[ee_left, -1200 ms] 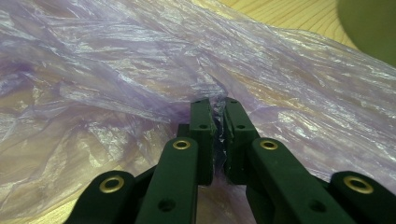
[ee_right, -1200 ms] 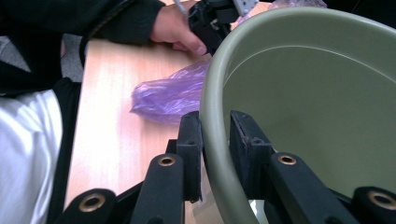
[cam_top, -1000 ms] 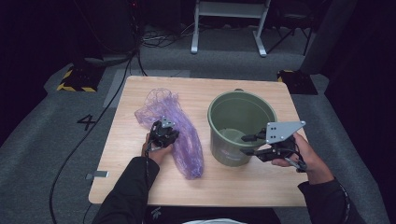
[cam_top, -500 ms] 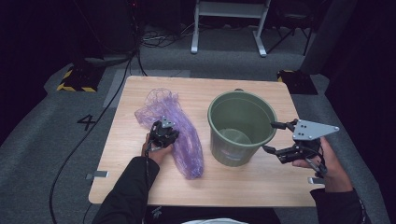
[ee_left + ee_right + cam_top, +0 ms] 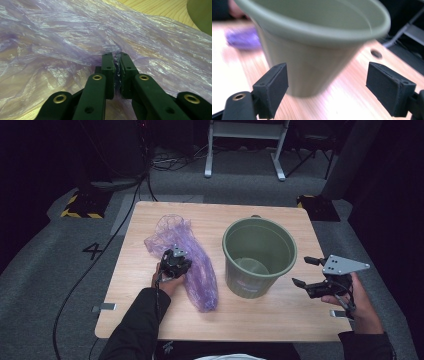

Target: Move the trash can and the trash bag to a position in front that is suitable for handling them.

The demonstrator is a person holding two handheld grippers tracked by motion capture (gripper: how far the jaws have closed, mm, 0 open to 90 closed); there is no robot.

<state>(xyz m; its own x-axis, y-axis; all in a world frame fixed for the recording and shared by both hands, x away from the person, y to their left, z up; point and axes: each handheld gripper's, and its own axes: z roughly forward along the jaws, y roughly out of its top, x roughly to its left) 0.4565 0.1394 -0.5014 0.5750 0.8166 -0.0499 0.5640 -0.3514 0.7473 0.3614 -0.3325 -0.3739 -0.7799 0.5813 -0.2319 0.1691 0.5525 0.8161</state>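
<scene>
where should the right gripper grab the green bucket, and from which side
Take the bucket by its rim on the side facing the right gripper. It stands upright and open-topped, and its wall looks too wide for the open jaws, so bring one jaw inside and one outside, coming down from above. The rolled rim gives a lip to pinch.

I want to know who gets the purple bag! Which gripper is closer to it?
Left. The left gripper is shut on the purple bag. The right gripper is open, beyond the green bucket.
</scene>
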